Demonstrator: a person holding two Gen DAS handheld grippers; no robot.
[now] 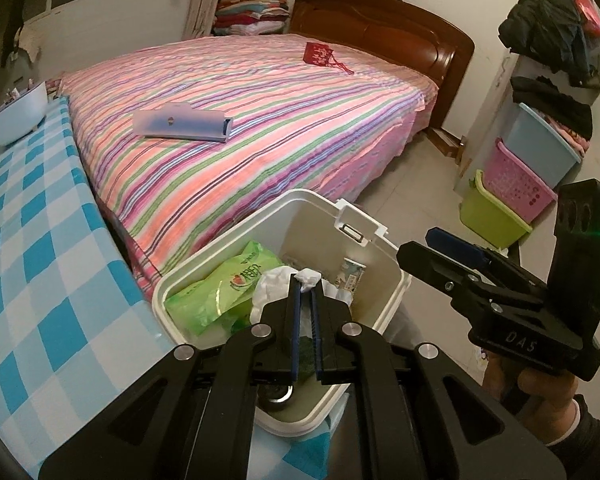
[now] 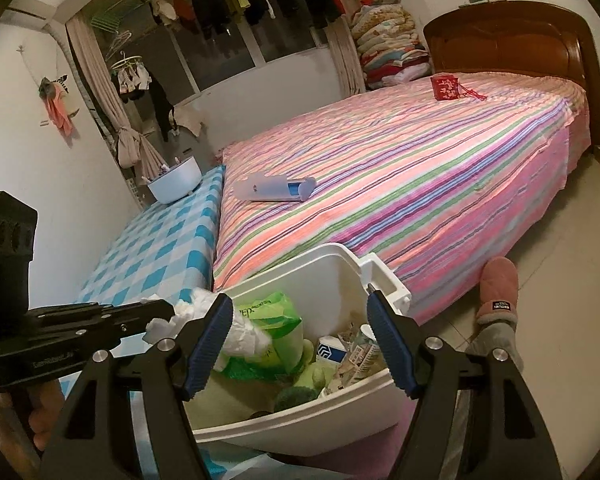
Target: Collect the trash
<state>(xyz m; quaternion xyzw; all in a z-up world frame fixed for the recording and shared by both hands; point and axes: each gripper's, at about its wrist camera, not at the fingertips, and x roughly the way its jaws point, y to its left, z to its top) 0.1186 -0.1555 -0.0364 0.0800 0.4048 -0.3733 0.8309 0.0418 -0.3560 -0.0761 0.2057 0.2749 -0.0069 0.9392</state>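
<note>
A white trash bin (image 1: 204,256) (image 2: 320,264) stands beside the striped bed, holding a green plastic bag (image 1: 220,284) (image 2: 276,320), cartons and other rubbish. My left gripper (image 1: 306,284) is shut on a crumpled white tissue (image 1: 308,278) (image 2: 180,316) and holds it over the bin's opening. It shows from the side in the right wrist view (image 2: 156,320). My right gripper (image 2: 300,344) is open and empty, its jaws wide apart over the bin's near rim. It appears at the right in the left wrist view (image 1: 452,244).
The striped bed (image 1: 260,120) carries a pale blue case (image 1: 184,124) (image 2: 276,190) and a red pouch (image 1: 320,54). A checked blue surface (image 1: 28,240) holds a white bowl (image 1: 18,114). Stacked plastic baskets (image 1: 512,184) stand at the right. A pink boot (image 2: 496,296) rests on the floor.
</note>
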